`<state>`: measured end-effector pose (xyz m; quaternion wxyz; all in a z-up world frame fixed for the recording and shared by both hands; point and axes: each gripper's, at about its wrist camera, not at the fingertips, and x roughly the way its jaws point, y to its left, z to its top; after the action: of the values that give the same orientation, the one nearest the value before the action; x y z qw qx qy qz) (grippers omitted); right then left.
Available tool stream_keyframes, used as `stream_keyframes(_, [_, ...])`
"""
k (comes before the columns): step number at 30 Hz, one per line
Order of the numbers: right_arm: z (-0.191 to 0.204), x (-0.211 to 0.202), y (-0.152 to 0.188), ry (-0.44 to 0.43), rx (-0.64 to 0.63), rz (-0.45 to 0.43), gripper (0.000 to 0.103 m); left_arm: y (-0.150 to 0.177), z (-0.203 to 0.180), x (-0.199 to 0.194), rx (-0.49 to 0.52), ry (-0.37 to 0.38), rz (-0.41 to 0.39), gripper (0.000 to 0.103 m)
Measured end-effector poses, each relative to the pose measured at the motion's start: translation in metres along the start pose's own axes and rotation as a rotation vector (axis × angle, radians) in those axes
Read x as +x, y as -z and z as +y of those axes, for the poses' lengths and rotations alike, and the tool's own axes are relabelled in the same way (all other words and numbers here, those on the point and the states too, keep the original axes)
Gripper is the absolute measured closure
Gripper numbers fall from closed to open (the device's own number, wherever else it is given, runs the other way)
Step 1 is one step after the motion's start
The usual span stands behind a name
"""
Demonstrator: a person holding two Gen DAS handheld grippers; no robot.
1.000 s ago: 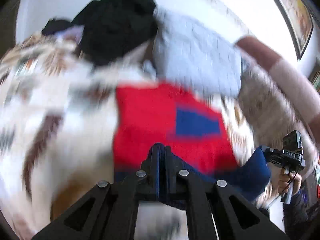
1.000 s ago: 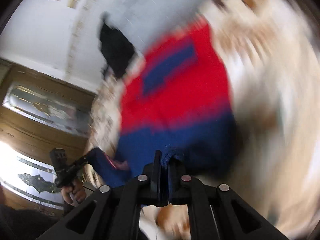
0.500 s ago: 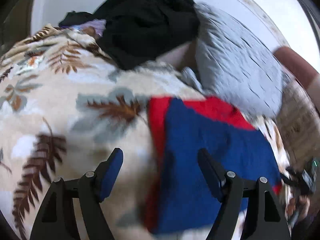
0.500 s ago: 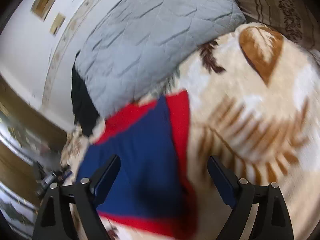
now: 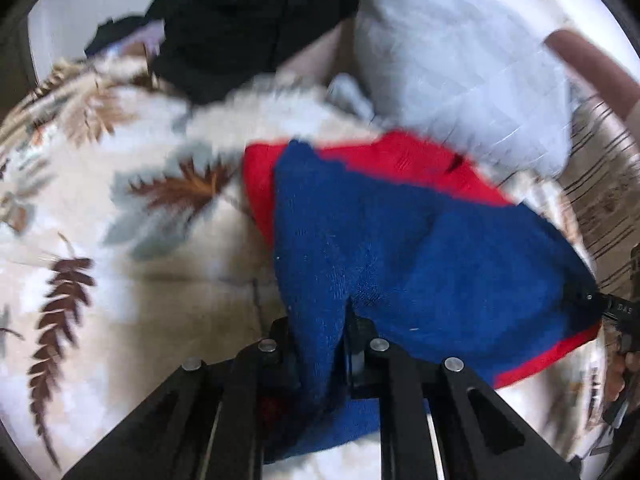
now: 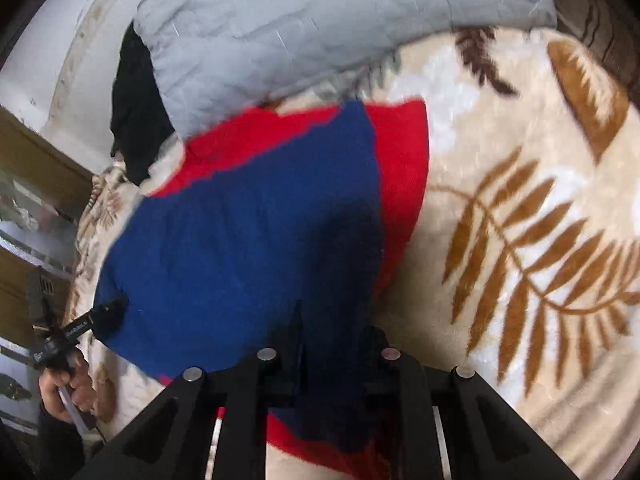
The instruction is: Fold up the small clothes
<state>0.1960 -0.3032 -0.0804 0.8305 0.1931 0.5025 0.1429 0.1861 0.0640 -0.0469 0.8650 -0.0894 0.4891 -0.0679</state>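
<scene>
Lying on the leaf-patterned blanket, the red-and-blue garment has its blue half folded over the red. Left tool and right tool are each closing, jaws pinching its near blue edge; grey pillow beyond.
</scene>
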Motion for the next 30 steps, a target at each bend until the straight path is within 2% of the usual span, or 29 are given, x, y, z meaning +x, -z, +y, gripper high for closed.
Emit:
stream_keyframes(2, [0.016,-0.029,0.004,-0.019,-0.034,-0.022,0.085,0.009,-0.004,-0.033,0.005,0.027,-0.023,0.089])
stream_keyframes(4, [0.028,-0.050,0.014,-0.020,-0.080,-0.005,0.085,0.034,-0.004,-0.069,0.023,0.054,-0.027,0.089])
stream_keyframes(5, [0.033,-0.060,0.024,-0.023,-0.096,0.008,0.085,0.046,-0.003,-0.075,0.025,0.062,-0.014,0.089])
stream_keyframes(7, [0.026,-0.076,0.056,-0.036,-0.088,0.041,0.084,0.080,0.005,-0.073,-0.001,0.075,0.047,0.085])
stream_keyframes(9, [0.005,-0.075,0.097,-0.055,-0.037,0.092,0.077,0.124,0.025,-0.046,-0.045,0.052,0.152,0.078])
stream_keyframes(10, [-0.007,-0.067,0.116,-0.049,-0.024,0.112,0.067,0.139,0.035,-0.032,-0.062,0.023,0.199,0.075])
stream_keyframes(11, [-0.020,-0.057,0.134,-0.043,-0.005,0.137,0.041,0.151,0.050,-0.032,-0.112,0.068,0.158,0.073])
stream_keyframes(12, [-0.040,-0.046,0.157,-0.024,0.050,0.162,0.035,0.153,0.057,-0.039,-0.141,0.097,0.130,0.071])
stream_keyframes(14, [-0.046,-0.062,0.170,-0.076,0.063,0.055,0.035,0.147,0.065,-0.057,-0.178,0.061,0.106,0.070])
stream_keyframes(17, [-0.047,-0.092,0.164,-0.082,0.080,-0.042,0.035,0.125,0.064,-0.077,-0.123,0.013,0.004,0.069])
stream_keyframes(19, [-0.041,-0.103,0.151,-0.067,0.054,-0.087,0.035,0.111,0.059,-0.075,-0.104,0.037,-0.024,0.069])
stream_keyframes(23, [-0.021,-0.092,0.121,-0.074,-0.003,-0.124,0.035,0.085,0.046,-0.049,-0.055,0.066,-0.028,0.069])
stream_keyframes(28, [-0.005,-0.059,0.088,0.020,-0.073,-0.137,0.035,0.059,0.036,-0.017,-0.020,0.035,0.011,0.069])
stream_keyframes(30, [-0.004,-0.049,0.078,0.056,-0.093,-0.133,0.035,0.058,0.037,-0.005,-0.024,0.015,0.030,0.069])
